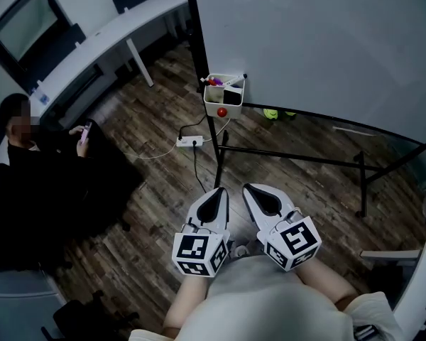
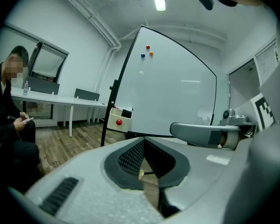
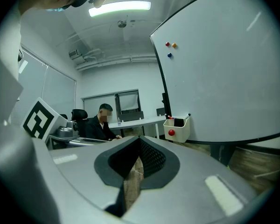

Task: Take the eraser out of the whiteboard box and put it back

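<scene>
Close in front of me, just above my lap, my left gripper (image 1: 219,192) and my right gripper (image 1: 250,189) sit side by side. Both have their jaws pressed together and nothing between them, so neither is ready to take anything. If I arrive at the box like this, I expect the closed tips to shove the eraser deeper or knock it over rather than pinch it. I must spread one pair before I get there. Farther out on the wooden floor, a white power strip (image 1: 189,141) and its cable lie just left of the black stand leg (image 1: 217,151), right along my path. Stepping forward while I watch the box could catch a foot on either. Beyond that, the whiteboard box (image 1: 214,107) hangs at the lower left edge of the whiteboard (image 1: 319,41), well apart from both grippers. The eraser (image 1: 232,96) is the dark block standing inside it, toward its right side. Markers (image 1: 214,82) crowd the left part of the box, so a careless reach might snag one and drag it out too. A hard push could also shift the hanging box. Far left, a seated person (image 1: 28,155) is well clear.
</scene>
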`<action>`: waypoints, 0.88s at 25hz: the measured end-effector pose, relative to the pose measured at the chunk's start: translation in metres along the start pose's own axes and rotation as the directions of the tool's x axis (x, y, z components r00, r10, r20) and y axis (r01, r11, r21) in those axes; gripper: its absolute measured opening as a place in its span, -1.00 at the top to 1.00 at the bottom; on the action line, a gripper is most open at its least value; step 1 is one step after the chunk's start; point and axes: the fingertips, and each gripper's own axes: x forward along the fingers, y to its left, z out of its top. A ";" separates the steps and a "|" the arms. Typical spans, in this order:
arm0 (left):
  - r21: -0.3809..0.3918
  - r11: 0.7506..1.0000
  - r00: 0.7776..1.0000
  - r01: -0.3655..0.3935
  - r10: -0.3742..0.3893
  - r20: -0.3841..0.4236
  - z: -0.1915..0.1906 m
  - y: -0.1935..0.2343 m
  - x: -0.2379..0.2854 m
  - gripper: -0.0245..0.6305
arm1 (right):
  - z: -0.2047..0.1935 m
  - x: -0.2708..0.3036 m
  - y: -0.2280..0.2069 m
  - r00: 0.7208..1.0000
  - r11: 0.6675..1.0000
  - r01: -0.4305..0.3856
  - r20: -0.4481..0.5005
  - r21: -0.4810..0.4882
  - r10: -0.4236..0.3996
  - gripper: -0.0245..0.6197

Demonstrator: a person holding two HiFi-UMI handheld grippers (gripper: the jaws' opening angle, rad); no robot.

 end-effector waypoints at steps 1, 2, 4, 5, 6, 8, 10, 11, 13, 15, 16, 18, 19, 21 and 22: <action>-0.001 1.000 1.000 0.001 -0.001 -0.001 0.001 0.001 0.001 0.92 | 0.001 0.001 -0.003 1.000 1.000 0.006 0.000 0.001 -0.006 0.90; -0.002 1.000 1.000 0.001 -0.001 -0.003 0.002 0.001 0.002 0.92 | 0.002 0.002 -0.005 1.000 1.000 0.011 0.001 0.002 -0.011 0.90; -0.003 1.000 1.000 0.000 0.000 -0.004 0.003 0.003 0.005 0.92 | 0.005 0.004 -0.010 1.000 1.000 0.021 0.006 0.004 -0.021 0.90; -0.004 1.000 1.000 -0.001 0.001 -0.003 0.004 0.004 0.007 0.92 | 0.006 0.005 -0.013 1.000 1.000 0.024 0.008 0.004 -0.024 0.90; -0.006 1.000 1.000 -0.003 0.003 -0.002 0.005 0.005 0.009 0.92 | 0.007 0.007 -0.016 1.000 1.000 0.027 0.010 0.005 -0.027 0.90; -0.010 1.000 1.000 -0.005 0.005 -0.001 0.006 0.008 0.014 0.92 | 0.009 0.010 -0.020 0.999 1.000 0.030 0.012 0.008 -0.030 0.90; -0.011 1.000 1.000 -0.008 0.008 0.001 0.008 0.011 0.020 0.92 | 0.010 0.015 -0.025 1.000 1.000 0.029 0.013 0.008 -0.029 0.90; -0.011 1.000 1.000 -0.009 0.009 0.002 0.009 0.012 0.023 0.92 | 0.010 0.017 -0.028 1.000 1.000 0.027 0.014 0.007 -0.027 0.90; -0.012 1.000 1.000 -0.014 0.014 0.007 0.012 0.015 0.030 0.92 | 0.013 0.025 -0.035 1.000 1.000 0.019 0.016 0.002 -0.019 0.90; -0.013 1.000 1.000 -0.022 0.022 0.012 0.016 0.019 0.038 0.92 | 0.017 0.033 -0.041 1.000 1.000 0.009 0.019 -0.005 -0.009 0.90; -0.014 1.000 1.000 -0.025 0.026 0.015 0.018 0.021 0.043 0.92 | 0.020 0.037 -0.044 1.000 1.000 0.004 0.022 -0.009 -0.004 0.90; -0.015 0.999 0.999 -0.031 0.032 0.018 0.023 0.025 0.052 0.92 | 0.026 0.046 -0.052 1.000 1.000 -0.004 0.028 -0.016 0.004 0.90; -0.014 0.999 0.999 -0.034 0.034 0.019 0.026 0.028 0.057 0.92 | 0.028 0.051 -0.056 1.000 1.000 -0.007 0.030 -0.018 0.008 0.90; -0.013 0.999 0.999 -0.039 0.039 0.022 0.029 0.033 0.068 0.92 | 0.030 0.060 -0.065 0.999 1.000 -0.012 0.031 -0.021 0.013 0.90; -0.014 0.999 0.999 -0.041 0.041 0.024 0.031 0.036 0.073 0.92 | 0.031 0.065 -0.069 0.999 1.000 -0.015 0.030 -0.022 0.016 0.90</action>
